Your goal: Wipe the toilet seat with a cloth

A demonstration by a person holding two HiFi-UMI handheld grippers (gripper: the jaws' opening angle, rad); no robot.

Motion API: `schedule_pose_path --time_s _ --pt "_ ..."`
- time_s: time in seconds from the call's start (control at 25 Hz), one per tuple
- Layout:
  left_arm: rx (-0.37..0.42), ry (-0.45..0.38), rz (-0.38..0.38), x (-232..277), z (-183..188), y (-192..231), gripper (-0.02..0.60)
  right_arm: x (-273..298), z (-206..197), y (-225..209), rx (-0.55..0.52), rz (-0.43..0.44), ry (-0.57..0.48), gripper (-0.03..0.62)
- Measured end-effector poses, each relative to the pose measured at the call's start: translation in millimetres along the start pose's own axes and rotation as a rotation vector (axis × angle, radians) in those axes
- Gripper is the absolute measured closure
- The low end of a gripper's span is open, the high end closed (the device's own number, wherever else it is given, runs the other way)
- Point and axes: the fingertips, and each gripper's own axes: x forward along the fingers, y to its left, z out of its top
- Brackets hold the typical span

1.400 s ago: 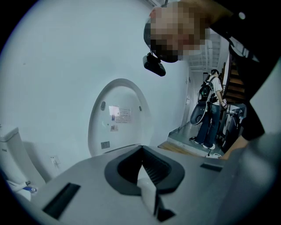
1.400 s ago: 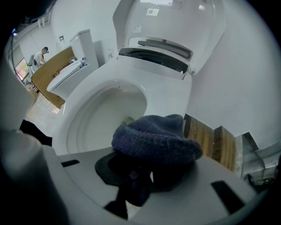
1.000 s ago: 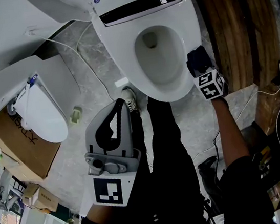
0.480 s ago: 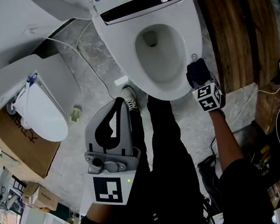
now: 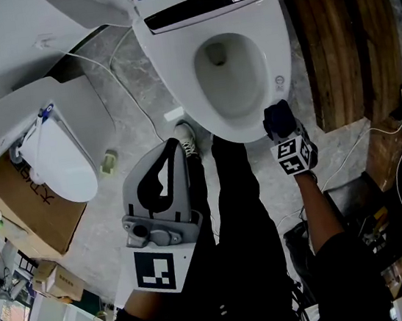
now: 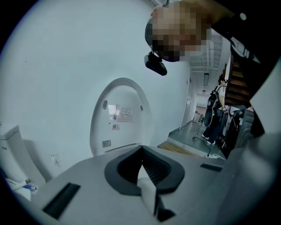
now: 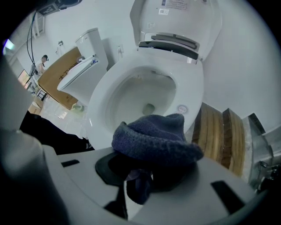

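- right gripper [image 5: 280,124] has its jaws pinched down on a dark blue cloth [image 7: 154,139]; the cloth bunches up in a fat roll over the tips
- in the head view the cloth sits at the near-right edge of the toilet seat [image 5: 274,43], right over the rim. Can't honestly tell if it's pressed down on it or just above
- right gripper view looks across the cloth into the bowl [image 7: 145,99], with the lid [image 7: 175,17] standing up behind it
- left gripper [image 5: 174,152] is well away from the toilet, held low by the person's black-trousered leg [image 5: 242,217]; its jaws are together with nothing in them
- its camera just gets white wall and an upright lid
- second toilet [image 5: 59,157] is off to the left on the grey floor, with a cardboard box [image 5: 26,210] just beside it
- wooden planks [image 5: 340,40] lie along the right side of the toilet
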Motion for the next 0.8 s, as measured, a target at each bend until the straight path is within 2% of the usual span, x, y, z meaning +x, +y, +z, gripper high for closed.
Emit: schedule_pose_path --time_s 0.8 --pt "-0.008 0.004 0.005 -2.8 -6.6 1.3 0.572 5.3 6.1 81.1 -0.179 0.121 -0.039 0.499"
